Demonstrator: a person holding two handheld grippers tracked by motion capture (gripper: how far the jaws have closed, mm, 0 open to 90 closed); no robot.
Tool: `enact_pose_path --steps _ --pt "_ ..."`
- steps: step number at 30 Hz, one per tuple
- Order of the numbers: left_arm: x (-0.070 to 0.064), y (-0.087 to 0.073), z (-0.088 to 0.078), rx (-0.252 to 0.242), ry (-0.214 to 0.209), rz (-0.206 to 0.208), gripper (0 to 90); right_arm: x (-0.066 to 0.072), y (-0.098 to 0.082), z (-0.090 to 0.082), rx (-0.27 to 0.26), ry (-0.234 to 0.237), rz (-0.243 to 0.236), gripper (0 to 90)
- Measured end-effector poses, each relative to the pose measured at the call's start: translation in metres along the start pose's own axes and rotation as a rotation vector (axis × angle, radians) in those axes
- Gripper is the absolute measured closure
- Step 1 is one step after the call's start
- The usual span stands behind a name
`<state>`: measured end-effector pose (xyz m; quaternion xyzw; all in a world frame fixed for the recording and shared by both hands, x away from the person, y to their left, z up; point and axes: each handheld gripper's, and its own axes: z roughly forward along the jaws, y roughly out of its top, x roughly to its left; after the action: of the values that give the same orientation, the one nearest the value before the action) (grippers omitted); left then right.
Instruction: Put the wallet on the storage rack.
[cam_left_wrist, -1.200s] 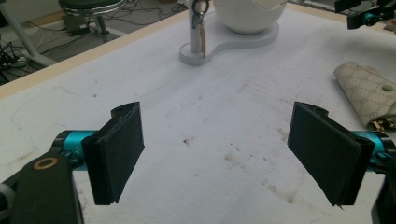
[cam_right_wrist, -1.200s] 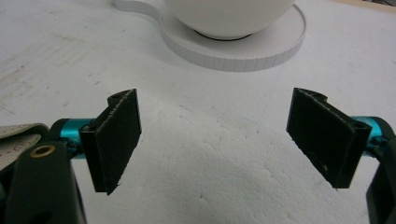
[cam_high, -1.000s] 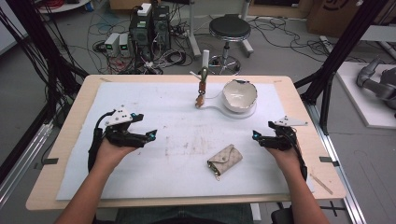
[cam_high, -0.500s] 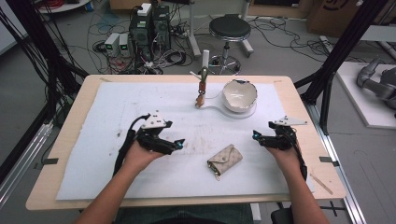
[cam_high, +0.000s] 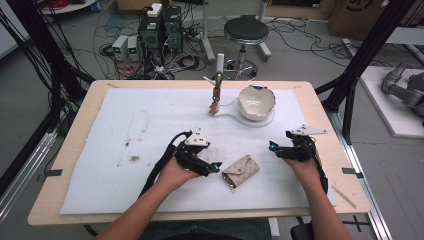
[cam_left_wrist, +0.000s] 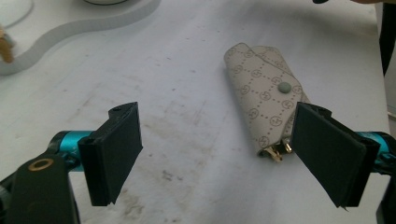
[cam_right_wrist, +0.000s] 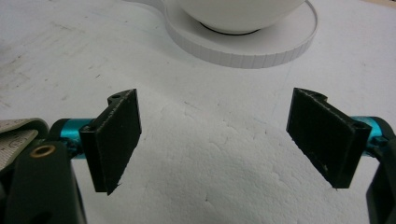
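Approaching the beige key pouch (cam_left_wrist: 264, 100) with my left claw (cam_high: 212, 167) open beside it, right claw (cam_high: 276, 149) idle and open; next, straddle and close.

Beige monogram-patterned key pouch (cam_left_wrist: 264, 100), white bowl (cam_high: 256, 101)

High view overhead, facing forward-down; gripper views low, close; shared: pouch (cam_high: 241, 169), foam mat (cam_high: 125, 125).

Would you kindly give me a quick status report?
Left tool open beside key pouch. Right tool open, apart. Pouch flat, snapped shut. Nothing in the way.
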<state>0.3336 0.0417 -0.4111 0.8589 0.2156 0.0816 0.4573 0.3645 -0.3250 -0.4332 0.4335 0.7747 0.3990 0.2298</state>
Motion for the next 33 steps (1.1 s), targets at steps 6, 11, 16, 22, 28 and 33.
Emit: enact_pose_path --steps 6,11,16,22,28,33 --pt "-0.012 0.005 0.014 0.022 -0.021 0.021 16.6 -0.001 0.000 0.000 -0.002 -0.004 -0.001 18.2" --pt "-0.021 0.007 0.026 0.042 -0.034 0.038 16.7 -0.001 0.000 0.001 -0.002 -0.002 -0.001 18.2" --pt "-0.029 0.007 0.038 0.049 -0.069 0.039 16.6 -0.001 0.000 0.001 -0.005 -0.001 -0.001 18.2" --pt "-0.036 0.005 0.052 0.072 -0.076 0.050 16.6 -0.001 0.000 0.001 -0.003 0.001 0.003 18.1" --pt "-0.041 0.003 0.062 0.091 -0.079 0.049 16.6 -0.001 0.000 0.001 0.000 0.003 0.003 18.2" --pt "-0.046 -0.001 0.070 0.111 -0.054 0.057 16.6 -0.001 0.000 0.002 0.002 0.005 0.003 18.2"
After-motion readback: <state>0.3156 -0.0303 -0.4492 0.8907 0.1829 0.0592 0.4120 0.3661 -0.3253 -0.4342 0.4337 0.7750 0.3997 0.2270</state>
